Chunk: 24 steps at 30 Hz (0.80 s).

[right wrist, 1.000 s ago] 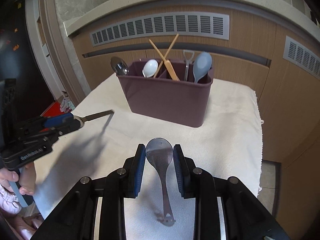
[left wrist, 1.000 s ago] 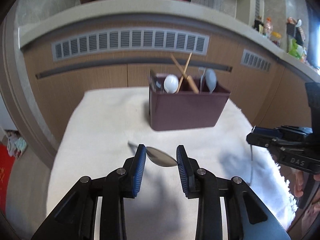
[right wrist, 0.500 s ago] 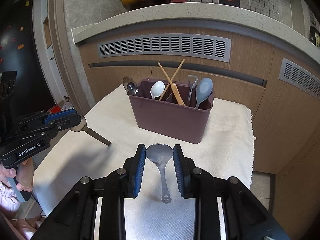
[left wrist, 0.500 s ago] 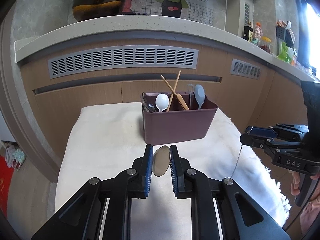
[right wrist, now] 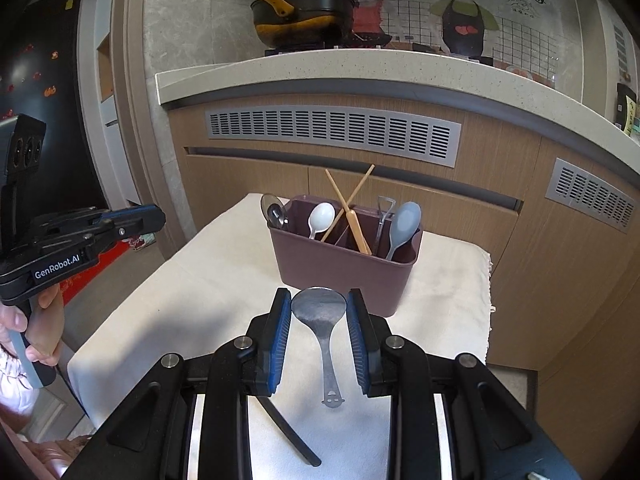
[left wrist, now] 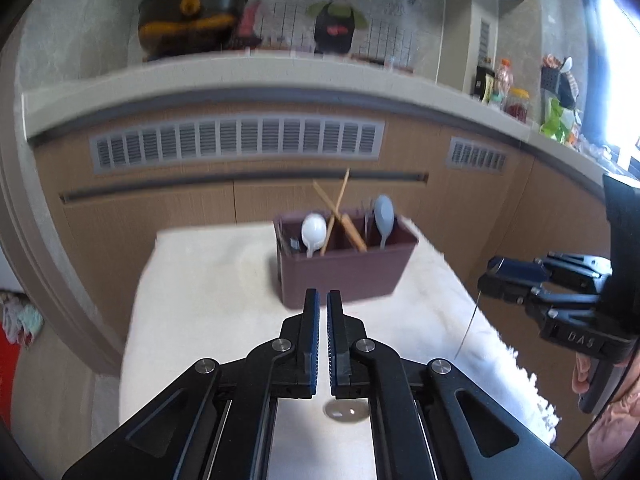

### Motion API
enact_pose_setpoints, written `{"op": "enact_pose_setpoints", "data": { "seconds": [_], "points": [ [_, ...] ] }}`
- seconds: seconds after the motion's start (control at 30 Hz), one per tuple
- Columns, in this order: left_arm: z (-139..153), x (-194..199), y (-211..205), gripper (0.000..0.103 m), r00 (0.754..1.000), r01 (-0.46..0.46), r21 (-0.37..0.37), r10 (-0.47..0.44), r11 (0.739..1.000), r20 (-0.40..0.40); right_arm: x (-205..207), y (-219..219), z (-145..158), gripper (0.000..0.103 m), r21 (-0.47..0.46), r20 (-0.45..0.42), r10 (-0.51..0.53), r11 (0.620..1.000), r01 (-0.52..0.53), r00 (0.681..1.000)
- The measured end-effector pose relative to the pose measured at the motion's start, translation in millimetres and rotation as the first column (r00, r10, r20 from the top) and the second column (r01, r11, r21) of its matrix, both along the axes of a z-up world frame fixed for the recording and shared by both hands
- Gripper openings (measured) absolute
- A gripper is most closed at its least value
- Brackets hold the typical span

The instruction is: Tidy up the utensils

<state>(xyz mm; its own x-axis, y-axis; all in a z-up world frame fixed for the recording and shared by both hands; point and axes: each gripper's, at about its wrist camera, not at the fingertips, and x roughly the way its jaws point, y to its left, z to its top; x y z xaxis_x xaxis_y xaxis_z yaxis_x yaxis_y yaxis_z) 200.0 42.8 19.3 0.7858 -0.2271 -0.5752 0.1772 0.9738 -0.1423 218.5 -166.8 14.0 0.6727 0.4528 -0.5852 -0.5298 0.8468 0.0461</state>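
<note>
Black hand-held gripper (right wrist: 319, 316) w/ blue pads (right wrist: 280, 332)

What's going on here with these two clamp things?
A person holds a gripper in each hand and is sorting cutlery. The right gripper has its jaws closed on the bowl of a metal spoon, whose handle hangs down. The left gripper looks nearly shut on another metal spoon; only its handle end shows. Both are held above the white cloth, short of the purple caddy that already holds spoons and chopsticks.
</note>
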Motion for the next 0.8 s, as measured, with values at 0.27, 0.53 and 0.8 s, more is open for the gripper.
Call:
{"op": "enact_pose_setpoints", "data": {
  "seconds": [0.27,0.53,0.8],
  "points": [
    [-98.7,23.1,-21.5,0.011,0.888,0.038,-0.100,-0.080,0.994,-0.453,6.5,-14.7,-17.7,0.025,-0.019,-0.048,-0.038,0.999,0.037,0.998],
    [-134.8,50.1,-39.6,0.056,0.823,-0.098,-0.134,0.004,0.986,-0.569,12.3,-38.9,-28.1,0.025,-0.010,-0.057,-0.084,0.996,0.084,0.995],
    [-138.6,80.8,-88.3,0.061,0.876,-0.042,0.061,0.066,0.997,-0.478,14.3,-62.1,-30.6,0.026,-0.001,-0.045,-0.163,0.987,0.163,0.986]
  ]
}}
